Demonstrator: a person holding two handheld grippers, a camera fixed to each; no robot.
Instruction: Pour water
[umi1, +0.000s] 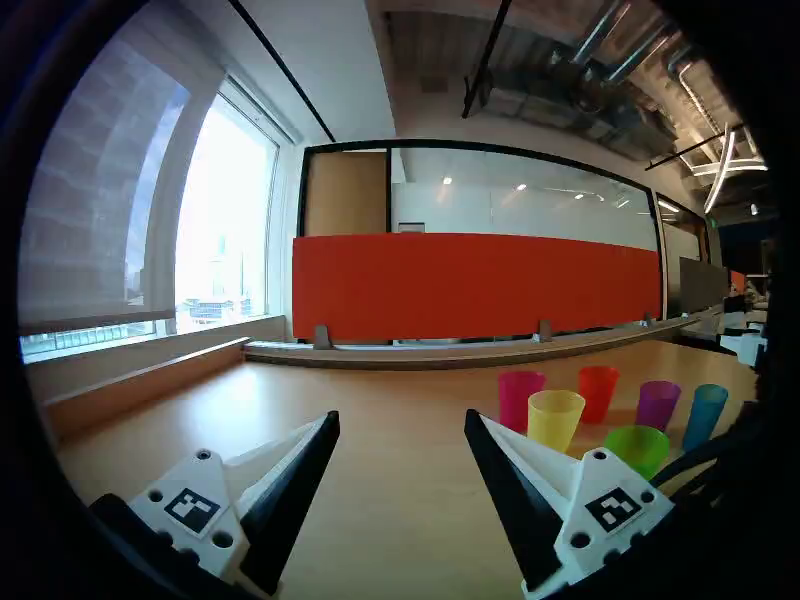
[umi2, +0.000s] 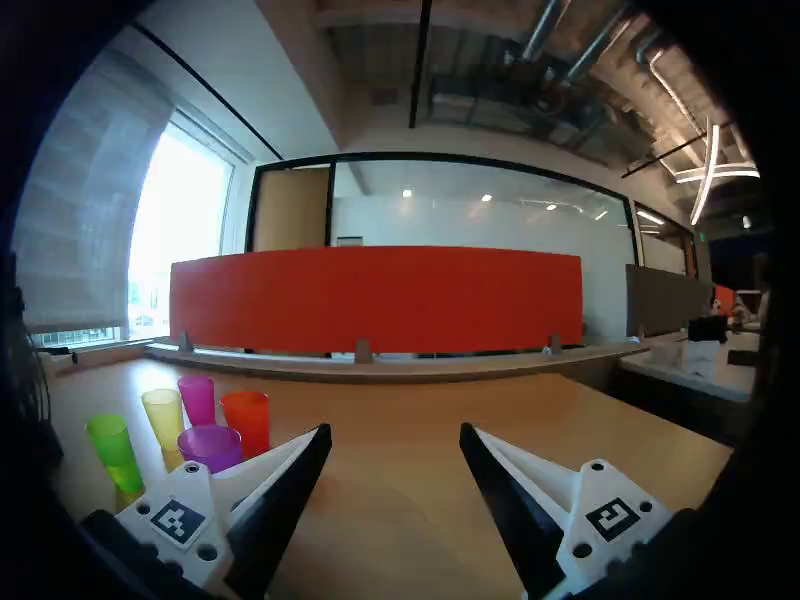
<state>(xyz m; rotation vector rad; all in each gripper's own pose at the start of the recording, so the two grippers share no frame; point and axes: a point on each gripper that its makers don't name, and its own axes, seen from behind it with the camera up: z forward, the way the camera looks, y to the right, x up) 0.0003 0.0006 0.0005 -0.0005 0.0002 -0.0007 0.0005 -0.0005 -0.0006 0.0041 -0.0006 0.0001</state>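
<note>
Cups (umi1: 555, 418) stand upright in a loose cluster on the pale wooden table (umi1: 300, 390), to the right of the left tongs (umi1: 400, 420) in the left gripper view. A pink cup (umi1: 520, 398) and a yellow cup (umi1: 556, 420) are nearest the tongs' right finger. A red cup (umi1: 598, 392), a purple cup (umi1: 657, 403) and a teal cup (umi1: 705, 415) stand farther back and to the right. A green cup (umi1: 637, 450) is closest to the camera, its lower edge hidden behind that finger. Whether any holds water I cannot tell. The left tongs gape wide with nothing between them, only bare tabletop ahead. In the right gripper view the cluster sits to the left of the right tongs (umi2: 393, 432), which are also spread wide and empty; the left finger there covers the foot of the purple one. Beyond the cups a long red partition (umi1: 470, 285) runs along the table's far edge, with a glass wall (umi1: 520, 205) above it, a bright window (umi1: 220, 230) to the left, and exposed pipes (umi1: 600, 40) on the ceiling. Another desk (umi2: 690, 362) stands off to the right.
</note>
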